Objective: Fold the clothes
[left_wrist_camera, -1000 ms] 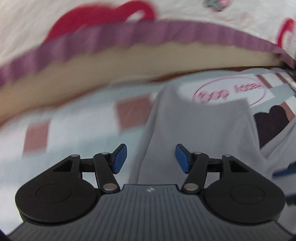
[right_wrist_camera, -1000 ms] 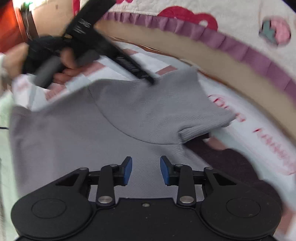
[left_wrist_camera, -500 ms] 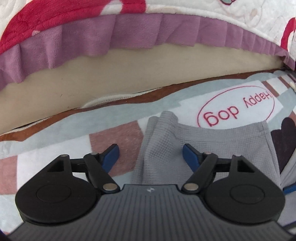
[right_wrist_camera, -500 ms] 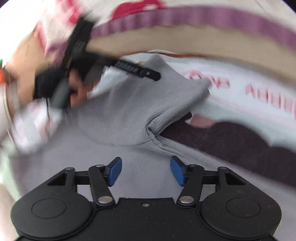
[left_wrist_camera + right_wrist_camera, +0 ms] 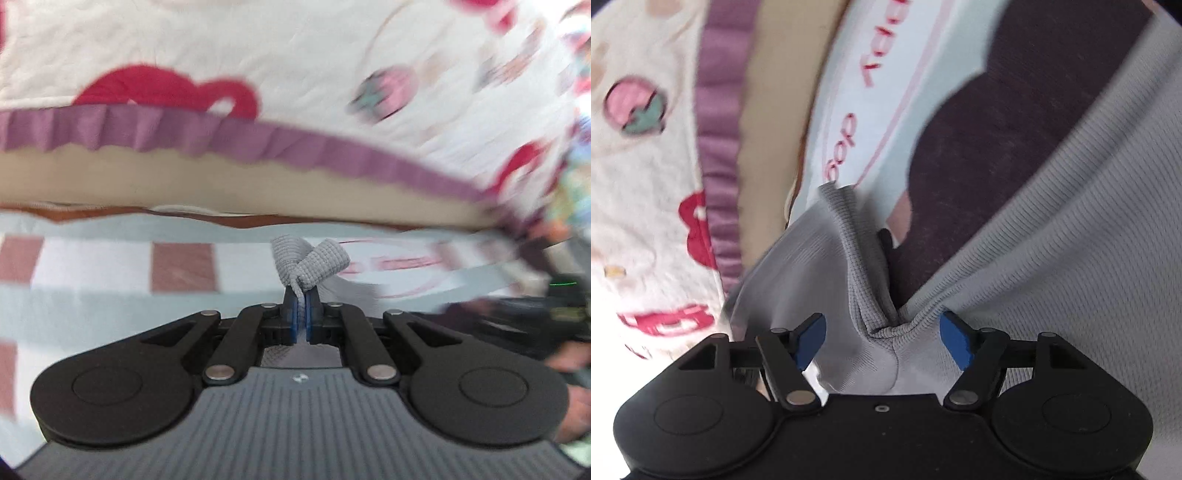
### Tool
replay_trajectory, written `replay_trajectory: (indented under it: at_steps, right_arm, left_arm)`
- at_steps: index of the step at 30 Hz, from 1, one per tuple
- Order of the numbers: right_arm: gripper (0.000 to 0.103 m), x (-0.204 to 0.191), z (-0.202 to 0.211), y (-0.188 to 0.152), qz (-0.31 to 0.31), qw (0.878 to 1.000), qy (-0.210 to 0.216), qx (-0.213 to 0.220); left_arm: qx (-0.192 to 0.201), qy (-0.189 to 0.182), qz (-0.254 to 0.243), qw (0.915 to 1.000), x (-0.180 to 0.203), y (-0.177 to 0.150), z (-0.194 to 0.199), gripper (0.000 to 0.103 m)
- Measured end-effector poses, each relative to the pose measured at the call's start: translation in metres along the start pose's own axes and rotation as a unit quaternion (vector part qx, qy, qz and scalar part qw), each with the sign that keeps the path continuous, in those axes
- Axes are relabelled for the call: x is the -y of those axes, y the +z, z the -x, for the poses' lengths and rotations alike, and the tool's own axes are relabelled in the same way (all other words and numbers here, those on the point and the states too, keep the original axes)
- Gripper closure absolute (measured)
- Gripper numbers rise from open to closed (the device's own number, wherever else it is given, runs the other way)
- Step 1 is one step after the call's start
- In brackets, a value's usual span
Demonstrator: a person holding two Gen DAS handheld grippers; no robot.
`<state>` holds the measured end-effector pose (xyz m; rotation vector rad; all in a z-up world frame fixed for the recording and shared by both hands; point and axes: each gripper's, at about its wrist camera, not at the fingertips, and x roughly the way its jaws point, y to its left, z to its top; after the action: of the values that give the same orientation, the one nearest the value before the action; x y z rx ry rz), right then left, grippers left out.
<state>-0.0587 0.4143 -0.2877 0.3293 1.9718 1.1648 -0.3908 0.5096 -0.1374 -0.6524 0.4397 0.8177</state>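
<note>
A grey knit garment lies on a patterned blanket. In the left wrist view my left gripper is shut on the bunched ribbed edge of the grey garment, which sticks up past the blue pads. In the right wrist view my right gripper has its jaws wide and still opening. A gathered fold where a sleeve meets the body sits between the blue pads, and neither pad presses on it. The picture there is rolled sideways.
A blanket with pink squares and a "Happy dog" print lies under the garment. Behind it rises a beige cushion edge with a purple frill and a white quilt. A hand shows at the right edge.
My left gripper went from wide open over the garment's edge to shut on it and lifted it. My right gripper opened wider, rolled sideways and came down close over the sleeve fold.
</note>
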Motion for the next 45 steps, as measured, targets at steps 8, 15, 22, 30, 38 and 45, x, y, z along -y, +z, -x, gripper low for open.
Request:
replay_trajectory:
  at_steps: [8, 15, 22, 30, 38, 45]
  right_arm:
    - [0.024, 0.005, -0.012, -0.003, 0.002, 0.998, 0.026, -0.052]
    - [0.024, -0.002, -0.018, -0.016, 0.062, 0.994, 0.018, -0.088]
    - [0.024, -0.01, -0.025, -0.033, 0.149, 0.982, 0.002, -0.117]
    - [0.023, -0.041, -0.054, -0.044, 0.237, 0.967, -0.022, -0.092]
    - [0.09, -0.034, -0.038, -0.057, 0.324, 0.943, -0.064, -0.033]
    - [0.097, -0.041, -0.032, -0.074, 0.425, 0.9, -0.099, 0.001]
  left_arm:
    - [-0.088, -0.076, -0.016, 0.9931, 0.052, -0.093, 0.081, 0.098]
    - [-0.147, -0.064, 0.058, 0.9854, 0.02, -0.126, 0.089, 0.057]
    - [-0.071, 0.046, 0.179, 0.9803, -0.046, -0.118, 0.105, 0.049]
    - [-0.105, 0.093, 0.255, 0.9566, -0.085, -0.11, 0.047, 0.041]
    - [-0.032, 0.112, 0.287, 0.9508, -0.097, -0.11, 0.045, 0.084]
    - [-0.033, 0.156, 0.246, 0.9561, -0.092, -0.108, 0.058, 0.075]
